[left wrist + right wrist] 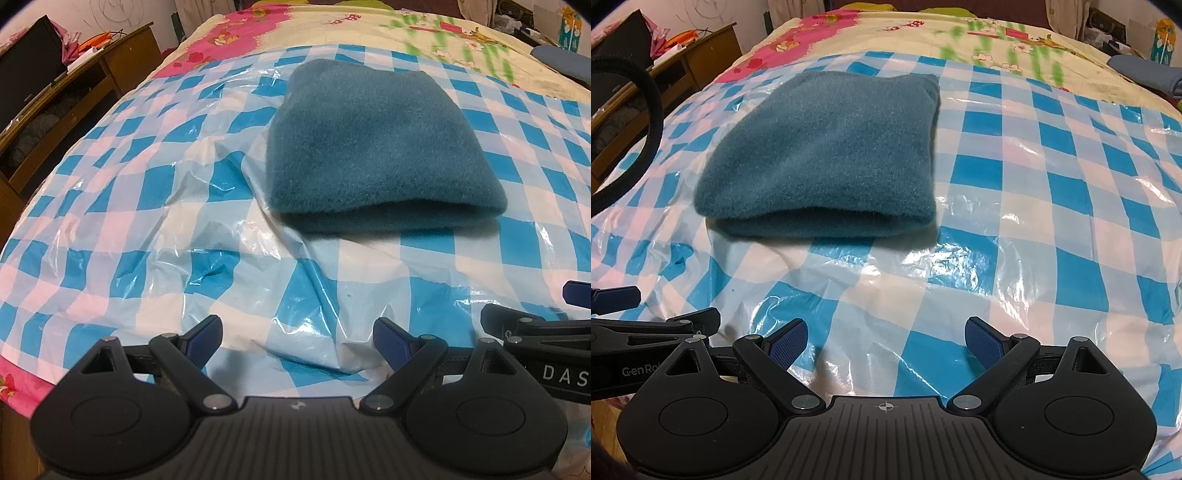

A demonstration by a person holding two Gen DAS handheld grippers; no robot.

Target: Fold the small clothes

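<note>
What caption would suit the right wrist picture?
Folded teal fleece garment resting on a blue-checked plastic sheet, open right tool hovering empty nearby.

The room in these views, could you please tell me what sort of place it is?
Most likely a bedroom: a bed with a floral quilt, a checked plastic sheet over it, and a wooden cabinet beside it.

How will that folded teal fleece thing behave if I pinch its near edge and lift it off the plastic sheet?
The teal fleece garment looks soft and thick, so it will probably droop and could unfold, since its near edge shows two loose layers. It likely weighs little. The glossy checked plastic sheet beneath looks slick, so a push may slide it, and the wrinkled sheet might shift too.
</note>
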